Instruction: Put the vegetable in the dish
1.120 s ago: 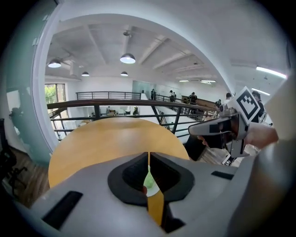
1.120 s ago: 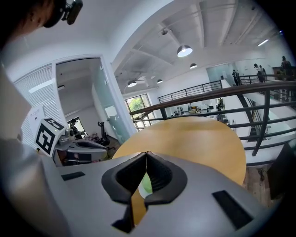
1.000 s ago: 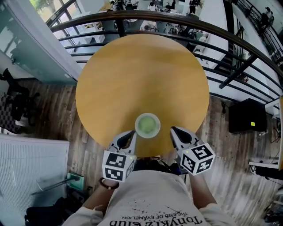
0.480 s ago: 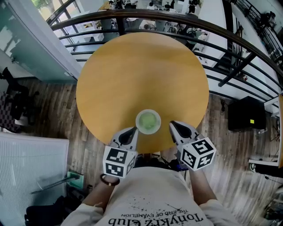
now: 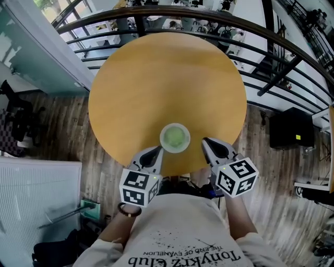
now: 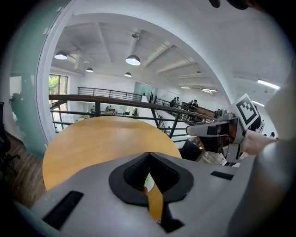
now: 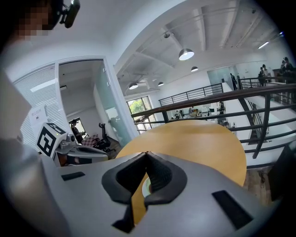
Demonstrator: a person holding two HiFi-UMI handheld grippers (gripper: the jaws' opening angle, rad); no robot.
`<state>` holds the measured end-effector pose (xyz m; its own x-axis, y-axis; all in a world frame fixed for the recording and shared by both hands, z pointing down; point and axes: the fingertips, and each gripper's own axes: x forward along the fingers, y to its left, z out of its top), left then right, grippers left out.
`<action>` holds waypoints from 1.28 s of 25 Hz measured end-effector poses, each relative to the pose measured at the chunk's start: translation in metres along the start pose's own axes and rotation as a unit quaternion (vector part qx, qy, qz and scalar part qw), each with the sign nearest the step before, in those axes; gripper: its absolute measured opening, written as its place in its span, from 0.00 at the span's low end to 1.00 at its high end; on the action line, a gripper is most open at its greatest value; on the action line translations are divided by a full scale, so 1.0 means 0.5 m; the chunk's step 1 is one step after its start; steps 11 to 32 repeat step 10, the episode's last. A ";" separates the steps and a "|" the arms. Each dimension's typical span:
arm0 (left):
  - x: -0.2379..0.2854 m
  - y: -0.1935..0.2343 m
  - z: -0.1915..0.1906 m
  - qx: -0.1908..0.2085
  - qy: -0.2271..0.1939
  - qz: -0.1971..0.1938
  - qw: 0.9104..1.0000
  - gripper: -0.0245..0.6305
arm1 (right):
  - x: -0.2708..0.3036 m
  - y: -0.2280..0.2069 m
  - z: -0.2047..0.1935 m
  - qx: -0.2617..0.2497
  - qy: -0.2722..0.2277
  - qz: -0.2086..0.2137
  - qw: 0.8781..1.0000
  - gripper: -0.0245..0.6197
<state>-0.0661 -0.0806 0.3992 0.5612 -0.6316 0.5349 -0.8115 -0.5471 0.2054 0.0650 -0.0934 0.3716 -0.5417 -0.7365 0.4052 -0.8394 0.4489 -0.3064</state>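
A small white dish (image 5: 175, 137) holding a pale green vegetable (image 5: 175, 138) sits near the front edge of the round wooden table (image 5: 167, 78). My left gripper (image 5: 158, 149) hovers just left of the dish, jaws shut and empty. My right gripper (image 5: 205, 141) hovers just right of it, jaws also closed with nothing between them. In the left gripper view, a sliver of the dish (image 6: 149, 182) shows below the meeting jaws, and the right gripper (image 6: 217, 132) is at the right. In the right gripper view, the dish (image 7: 147, 187) peeks out below the jaws, and the left gripper (image 7: 78, 155) is at the left.
A dark metal railing (image 5: 172, 15) curves behind the table, with a drop to a lower floor beyond it. Wooden flooring surrounds the table. A black box (image 5: 290, 128) stands on the floor at the right. The person's torso (image 5: 177, 234) fills the bottom.
The view has shifted slightly, so the table and dish sit a little higher in the picture. Both grippers stay shut on either side of the dish.
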 end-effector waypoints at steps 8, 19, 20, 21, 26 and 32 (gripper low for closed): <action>0.004 -0.003 0.000 0.003 0.002 0.003 1.000 0.07 | -0.007 -0.009 -0.003 -0.005 0.001 0.001 1.000 0.08; 0.007 -0.001 0.001 0.004 0.002 0.005 1.000 0.07 | -0.007 -0.010 -0.003 -0.007 0.001 0.002 1.000 0.08; 0.007 -0.001 0.001 0.004 0.002 0.005 1.000 0.07 | -0.007 -0.010 -0.003 -0.007 0.001 0.002 1.000 0.08; 0.007 -0.001 0.001 0.004 0.002 0.005 1.000 0.07 | -0.007 -0.010 -0.003 -0.007 0.001 0.002 1.000 0.08; 0.007 -0.001 0.001 0.004 0.002 0.005 1.000 0.07 | -0.007 -0.010 -0.003 -0.007 0.001 0.002 1.000 0.08; 0.007 -0.001 0.001 0.004 0.002 0.005 1.000 0.07 | -0.007 -0.010 -0.003 -0.007 0.001 0.002 1.000 0.08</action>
